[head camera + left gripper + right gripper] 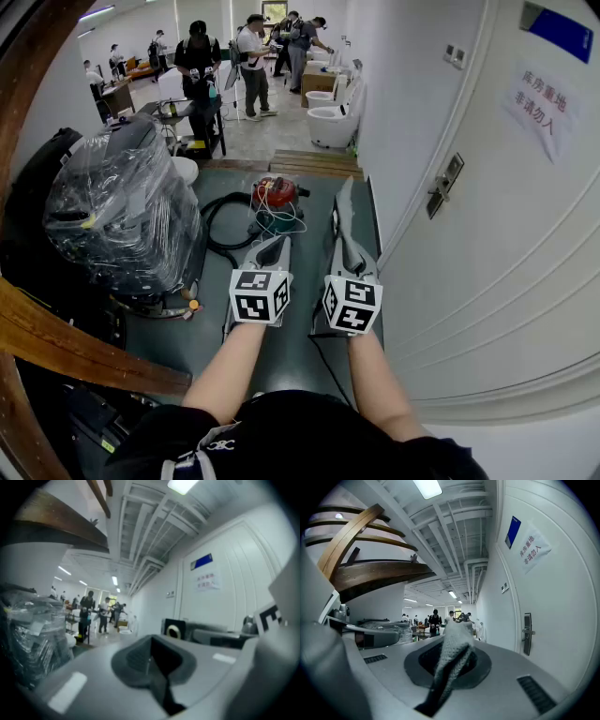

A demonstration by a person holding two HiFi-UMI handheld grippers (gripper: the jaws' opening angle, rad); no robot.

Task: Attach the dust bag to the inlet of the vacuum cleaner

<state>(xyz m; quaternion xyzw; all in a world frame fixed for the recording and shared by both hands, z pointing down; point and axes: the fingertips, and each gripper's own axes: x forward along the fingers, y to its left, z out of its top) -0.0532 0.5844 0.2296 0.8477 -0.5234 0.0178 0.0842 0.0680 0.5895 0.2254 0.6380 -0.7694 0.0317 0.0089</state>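
Left gripper (278, 242) and right gripper (344, 192): jaws of each pressed together, nothing discernible gripped, held side by side over a dark green floor (281, 361). Room: white panelled wall (487, 244) at right, large plastic-wrapped machine (122, 211) at left, people (253, 56) standing far back. Small canister vacuum cleaner (274, 193), red top, teal base, on the floor just beyond the tips, black hose (217, 225) looped at its left.
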